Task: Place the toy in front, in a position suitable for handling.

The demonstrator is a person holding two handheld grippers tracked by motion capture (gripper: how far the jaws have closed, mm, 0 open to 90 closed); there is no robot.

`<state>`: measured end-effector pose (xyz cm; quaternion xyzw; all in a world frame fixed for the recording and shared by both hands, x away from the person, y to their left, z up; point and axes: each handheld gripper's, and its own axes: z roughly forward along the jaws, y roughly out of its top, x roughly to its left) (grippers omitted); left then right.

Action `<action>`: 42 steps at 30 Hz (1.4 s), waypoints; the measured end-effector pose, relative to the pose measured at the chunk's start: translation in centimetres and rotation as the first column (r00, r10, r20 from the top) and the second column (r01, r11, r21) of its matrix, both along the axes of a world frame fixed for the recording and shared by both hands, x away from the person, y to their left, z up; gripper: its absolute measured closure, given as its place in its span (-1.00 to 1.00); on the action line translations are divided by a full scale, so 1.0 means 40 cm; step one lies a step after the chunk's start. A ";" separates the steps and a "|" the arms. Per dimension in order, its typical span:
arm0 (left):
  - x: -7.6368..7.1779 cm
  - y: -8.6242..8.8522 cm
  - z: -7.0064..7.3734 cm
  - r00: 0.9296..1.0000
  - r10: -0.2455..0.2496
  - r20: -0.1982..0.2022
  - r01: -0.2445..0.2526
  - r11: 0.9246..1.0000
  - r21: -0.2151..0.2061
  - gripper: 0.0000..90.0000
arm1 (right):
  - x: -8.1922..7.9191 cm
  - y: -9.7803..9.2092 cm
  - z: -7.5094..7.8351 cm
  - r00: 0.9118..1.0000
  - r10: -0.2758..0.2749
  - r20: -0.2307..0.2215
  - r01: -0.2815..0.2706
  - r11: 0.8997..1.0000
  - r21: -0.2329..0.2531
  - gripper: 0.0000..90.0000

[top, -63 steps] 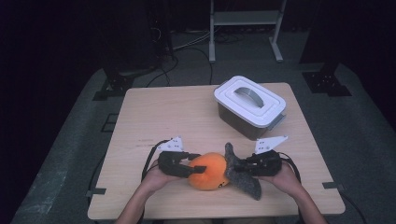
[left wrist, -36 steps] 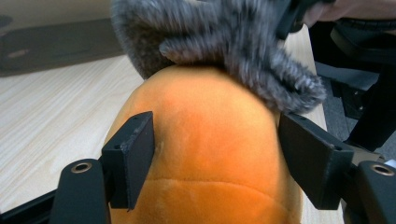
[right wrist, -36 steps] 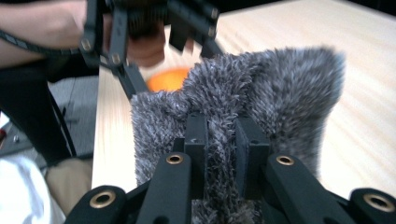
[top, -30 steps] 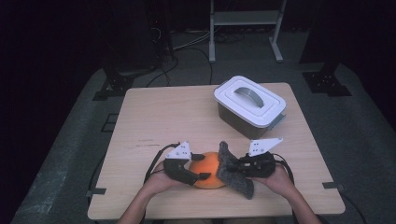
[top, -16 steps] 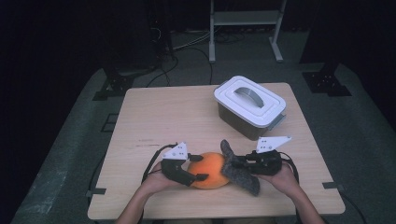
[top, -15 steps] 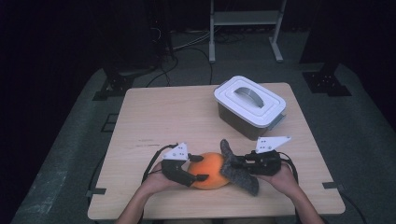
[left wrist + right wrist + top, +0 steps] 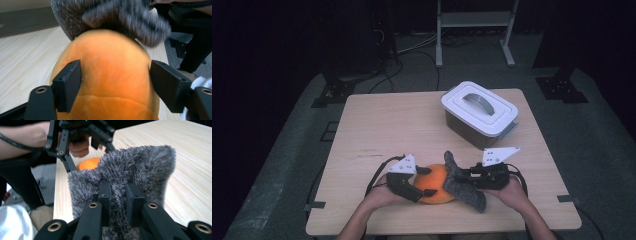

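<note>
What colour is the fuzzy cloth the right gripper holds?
Grey fuzzy cloth, clearest in the right gripper view.

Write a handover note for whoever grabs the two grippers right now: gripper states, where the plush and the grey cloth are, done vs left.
Left gripper: jaws on either side of the orange plush, touching its flanks; a firm clamp cannot be confirmed.
Right gripper: shut on a fold of the grey fuzzy cloth.
Positions: plush sits on the table near the front edge; the cloth drapes against its right side and partly over the top.
White lidded box stands at the rear right, lid on, untouched.
Done: both things gripped and brought together.
Left: probably pulling the cloth fully over or off the plush; which one is not clear.
</note>
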<state>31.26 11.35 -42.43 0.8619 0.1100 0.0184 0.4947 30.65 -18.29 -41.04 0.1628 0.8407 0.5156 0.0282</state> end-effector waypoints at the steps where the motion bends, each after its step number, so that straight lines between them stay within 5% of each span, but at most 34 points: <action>1: 0.001 0.000 0.003 1.000 -0.005 -0.003 0.005 1.000 -0.001 -0.49 | 0.000 0.007 -0.010 1.000 0.005 -0.006 -0.006 1.000 -0.019 0.69; 7: 0.014 0.017 0.016 0.998 0.046 -0.049 -0.045 0.999 0.012 -0.72 | 0.003 -0.004 -0.028 0.999 0.016 -0.030 -0.018 0.998 -0.055 0.69; 10: 0.020 0.022 -0.002 0.993 0.047 -0.104 -0.046 0.999 0.010 -0.61 | 0.006 -0.015 -0.030 0.999 0.011 -0.035 -0.013 0.998 -0.066 0.69; 16: -0.003 -0.009 -0.001 0.999 0.019 -0.028 -0.018 0.999 0.032 -0.41 | -0.005 -0.004 0.006 1.000 0.002 0.008 -0.002 1.000 -0.002 0.69; 18: -0.005 -0.012 0.002 1.000 0.016 -0.013 -0.016 0.999 0.043 -0.43 | -0.013 0.015 0.011 1.000 0.018 0.025 -0.017 1.000 -0.025 0.69; 23: 0.007 0.000 0.004 0.998 0.041 -0.042 -0.040 0.999 0.034 -0.62 | -0.006 0.011 -0.007 1.000 0.017 0.005 -0.016 0.999 -0.048 0.69; 28: 0.018 -0.004 -0.012 0.992 0.051 -0.119 -0.047 0.998 0.031 -0.80 | -0.005 -0.002 -0.015 1.000 0.022 -0.010 -0.022 0.998 -0.054 0.69; 37: 0.002 -0.006 -0.010 0.999 -0.018 -0.043 0.022 0.995 0.093 -0.61 | -0.015 0.014 0.022 0.999 0.022 0.032 -0.022 1.000 0.008 0.70; 42: 0.008 -0.009 -0.004 0.997 0.009 -0.071 -0.002 0.996 0.090 -0.76 | -0.015 0.030 -0.003 0.999 0.033 0.007 -0.032 0.999 -0.029 0.69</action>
